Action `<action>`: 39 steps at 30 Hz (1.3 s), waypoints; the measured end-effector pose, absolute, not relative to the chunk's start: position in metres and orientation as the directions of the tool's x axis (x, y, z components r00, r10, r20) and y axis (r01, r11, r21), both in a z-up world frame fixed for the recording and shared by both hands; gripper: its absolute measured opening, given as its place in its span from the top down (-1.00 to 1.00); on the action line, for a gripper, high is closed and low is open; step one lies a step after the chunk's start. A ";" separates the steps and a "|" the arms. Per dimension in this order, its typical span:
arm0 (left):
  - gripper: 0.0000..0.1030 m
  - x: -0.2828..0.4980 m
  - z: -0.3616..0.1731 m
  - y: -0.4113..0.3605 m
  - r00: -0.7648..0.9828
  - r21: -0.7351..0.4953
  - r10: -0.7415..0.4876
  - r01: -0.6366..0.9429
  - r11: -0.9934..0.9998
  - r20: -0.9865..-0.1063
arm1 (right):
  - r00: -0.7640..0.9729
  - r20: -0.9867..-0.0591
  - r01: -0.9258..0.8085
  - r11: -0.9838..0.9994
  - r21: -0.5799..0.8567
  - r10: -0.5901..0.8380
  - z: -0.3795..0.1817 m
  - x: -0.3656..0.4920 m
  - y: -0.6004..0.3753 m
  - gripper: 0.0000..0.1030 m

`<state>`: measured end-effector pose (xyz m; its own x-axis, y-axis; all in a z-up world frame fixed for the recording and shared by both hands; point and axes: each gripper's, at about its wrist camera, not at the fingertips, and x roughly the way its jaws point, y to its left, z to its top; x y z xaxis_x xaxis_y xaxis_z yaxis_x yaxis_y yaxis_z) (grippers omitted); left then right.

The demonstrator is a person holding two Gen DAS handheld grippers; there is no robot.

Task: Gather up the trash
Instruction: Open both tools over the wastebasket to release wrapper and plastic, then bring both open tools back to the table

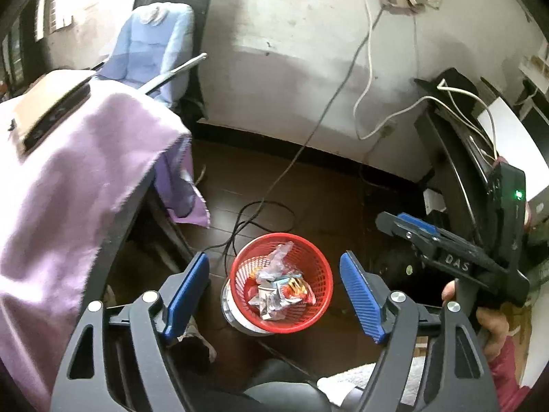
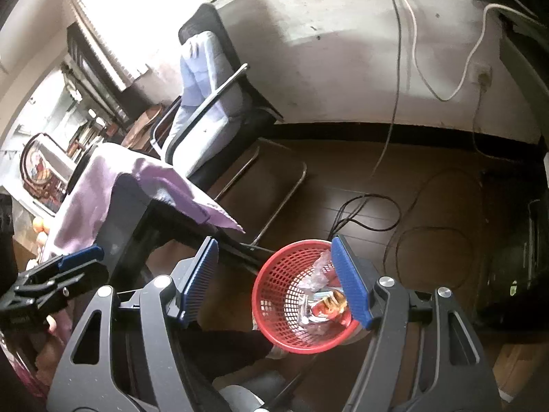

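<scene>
Wrappers (image 1: 279, 286) already fill the red basket (image 1: 240, 267) at six o'clock — both the left gripper (image 1: 274, 285) and right gripper (image 2: 276, 281) hang wide and empty — collection looks nearly done.

A red mesh basket (image 1: 320, 276) stands upright on the dark floor, holding crumpled wrappers (image 1: 278, 290).

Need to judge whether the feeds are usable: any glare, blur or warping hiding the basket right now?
Left wrist view: red basket sharp and evenly lit; purple cloth at left soft, likely motion blur; fisheye bends the wall edge. Right wrist view: window blown out white top left, floor at right very dark, basket still readable though the right claw's blue finger covers part of its contents.
</scene>
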<state>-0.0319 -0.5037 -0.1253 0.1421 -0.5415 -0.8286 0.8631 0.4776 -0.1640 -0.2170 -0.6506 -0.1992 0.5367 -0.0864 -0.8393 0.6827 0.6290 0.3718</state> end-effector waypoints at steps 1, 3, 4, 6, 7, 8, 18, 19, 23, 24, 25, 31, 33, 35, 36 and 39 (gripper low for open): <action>-0.52 -0.031 -0.123 -0.502 0.147 -0.162 -0.542 0.862 0.481 -0.827 | 0.535 -0.840 0.678 0.638 0.366 -0.086 -0.197 -0.216 -0.648 -0.30; -0.54 -0.031 -0.118 -0.496 0.158 -0.159 -0.549 0.859 0.486 -0.821 | 0.528 -0.845 0.666 0.661 0.347 -0.088 -0.192 -0.212 -0.641 -0.35; -0.56 -0.032 -0.116 -0.493 0.165 -0.157 -0.551 0.858 0.489 -0.818 | 0.524 -0.847 0.662 0.669 0.338 -0.090 -0.190 -0.211 -0.639 -0.38; -0.59 -0.033 -0.111 -0.488 0.179 -0.151 -0.558 0.857 0.493 -0.811 | 0.516 -0.851 0.651 0.691 0.314 -0.100 -0.184 -0.210 -0.632 -0.41; -0.61 -0.033 -0.108 -0.485 0.186 -0.147 -0.560 0.855 0.497 -0.807 | 0.513 -0.852 0.646 0.700 0.304 -0.103 -0.182 -0.209 -0.629 -0.45; -0.61 -0.034 -0.105 -0.481 0.199 -0.139 -0.560 0.853 0.503 -0.804 | 0.509 -0.854 0.641 0.711 0.291 -0.109 -0.179 -0.209 -0.625 -0.47; -0.69 -0.018 -0.060 -0.418 0.344 -0.081 -0.565 0.800 0.595 -0.750 | 0.532 -0.842 0.598 0.743 0.302 -0.086 -0.158 -0.201 -0.604 -0.57; -0.70 -0.015 -0.056 -0.409 0.363 -0.073 -0.560 0.790 0.608 -0.745 | 0.537 -0.839 0.589 0.750 0.302 -0.084 -0.154 -0.199 -0.600 -0.58; -0.73 0.004 -0.038 -0.364 0.442 -0.053 -0.535 0.733 0.678 -0.720 | 0.552 -0.831 0.558 0.774 0.299 -0.076 -0.143 -0.192 -0.586 -0.60; -0.75 0.008 -0.035 -0.354 0.457 -0.051 -0.527 0.719 0.693 -0.717 | 0.555 -0.829 0.548 0.781 0.300 -0.070 -0.141 -0.189 -0.582 -0.60; -0.75 0.011 -0.031 -0.344 0.472 -0.048 -0.518 0.704 0.708 -0.713 | 0.556 -0.828 0.540 0.786 0.301 -0.066 -0.139 -0.186 -0.579 -0.60; -0.80 0.045 -0.018 -0.268 0.588 0.020 -0.403 0.581 0.813 -0.701 | 0.581 -0.813 0.460 0.841 0.284 -0.043 -0.117 -0.158 -0.545 -0.64; -0.84 0.063 -0.013 -0.235 0.631 0.048 -0.340 0.514 0.856 -0.698 | 0.595 -0.803 0.429 0.858 0.283 -0.033 -0.110 -0.142 -0.532 -0.68; -0.84 0.082 -0.009 -0.204 0.658 0.056 -0.289 0.450 0.891 -0.696 | 0.614 -0.789 0.391 0.872 0.295 -0.008 -0.102 -0.121 -0.516 -0.71; -0.85 0.095 -0.006 -0.186 0.668 0.053 -0.263 0.414 0.909 -0.697 | 0.620 -0.784 0.373 0.878 0.301 0.005 -0.099 -0.112 -0.509 -0.71; -0.86 0.135 -0.001 -0.127 0.690 0.034 -0.184 0.289 0.957 -0.700 | 0.634 -0.771 0.296 0.902 0.315 0.062 -0.090 -0.073 -0.478 -0.72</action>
